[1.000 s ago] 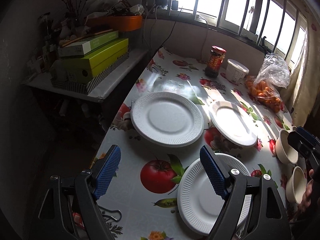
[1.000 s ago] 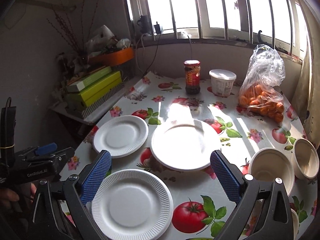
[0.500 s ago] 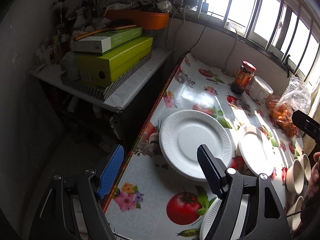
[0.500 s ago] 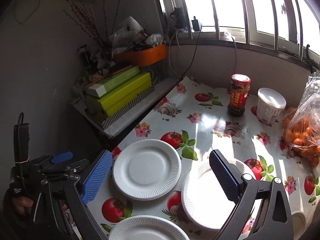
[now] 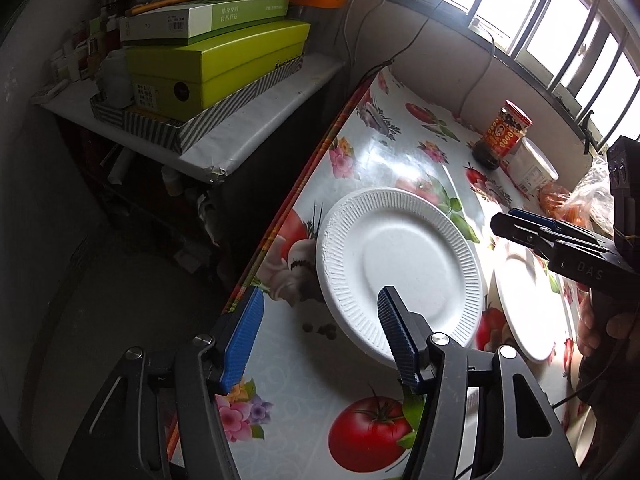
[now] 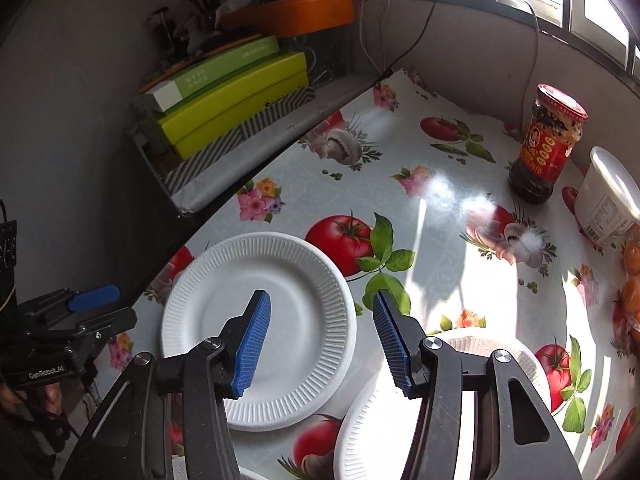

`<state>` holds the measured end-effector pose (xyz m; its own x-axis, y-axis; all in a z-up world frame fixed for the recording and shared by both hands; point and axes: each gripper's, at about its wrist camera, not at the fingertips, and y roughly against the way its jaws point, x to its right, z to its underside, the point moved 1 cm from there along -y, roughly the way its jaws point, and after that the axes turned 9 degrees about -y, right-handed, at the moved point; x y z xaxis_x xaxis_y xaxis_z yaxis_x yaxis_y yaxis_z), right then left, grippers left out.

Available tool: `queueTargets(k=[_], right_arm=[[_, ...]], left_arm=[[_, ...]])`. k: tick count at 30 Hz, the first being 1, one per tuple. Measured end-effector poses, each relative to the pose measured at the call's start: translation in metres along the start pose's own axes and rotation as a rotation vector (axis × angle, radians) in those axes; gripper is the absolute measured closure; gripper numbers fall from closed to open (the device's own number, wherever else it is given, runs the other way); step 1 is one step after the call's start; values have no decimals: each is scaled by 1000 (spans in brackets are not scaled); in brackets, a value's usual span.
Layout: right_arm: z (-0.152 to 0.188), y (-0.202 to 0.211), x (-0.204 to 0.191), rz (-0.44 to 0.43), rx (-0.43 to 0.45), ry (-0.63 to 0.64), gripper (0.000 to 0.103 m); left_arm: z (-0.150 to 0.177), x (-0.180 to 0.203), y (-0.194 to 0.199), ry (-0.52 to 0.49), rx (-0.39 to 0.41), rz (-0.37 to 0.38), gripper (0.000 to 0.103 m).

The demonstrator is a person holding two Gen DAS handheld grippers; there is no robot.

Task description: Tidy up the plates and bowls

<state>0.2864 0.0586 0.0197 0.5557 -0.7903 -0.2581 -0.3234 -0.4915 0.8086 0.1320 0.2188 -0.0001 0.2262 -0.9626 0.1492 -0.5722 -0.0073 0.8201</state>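
Nothing looks stacked yet: the ribbed plate (image 6: pixel 260 320) lies alone near the surface's (image 6: pixel 420 184) left edge, with a second plate (image 6: pixel 376 432) just beside it. Both the left claw (image 5: pixel 316 340) and right claw (image 6: pixel 320 344) are released and empty, so the sorting seems barely begun.

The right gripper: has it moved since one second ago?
Yes. The right gripper has moved left and forward, from above the middle plate to the white ribbed paper plate near the table edge, closer to the red-labelled sauce jar.
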Motion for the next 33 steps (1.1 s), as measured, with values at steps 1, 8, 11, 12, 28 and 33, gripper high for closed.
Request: queueTargets(k=[1,8,11,12,28,33], right_arm=[[-1,-6,3,-5,-10,-9,51],[-4,-34,11,-23,-77,-34,54],[-3,-41,13,-27,-91,-40,54],[-2,-43,14,-29,-97,-43,55],[5,-56,23,-49,-138,-61,80],[5,-57,25,-53,-138,-70,83]], left_arm=[[-1,0,-3,5,-5,1,47],[1,1,-22,17,-46,17,53],[1,3,-28,18,-59,23,53],[0,3,-29,19,-62,27,53],[0,12,-41,27,-96,53,70],[0,11,-43,28,-96,43,72]])
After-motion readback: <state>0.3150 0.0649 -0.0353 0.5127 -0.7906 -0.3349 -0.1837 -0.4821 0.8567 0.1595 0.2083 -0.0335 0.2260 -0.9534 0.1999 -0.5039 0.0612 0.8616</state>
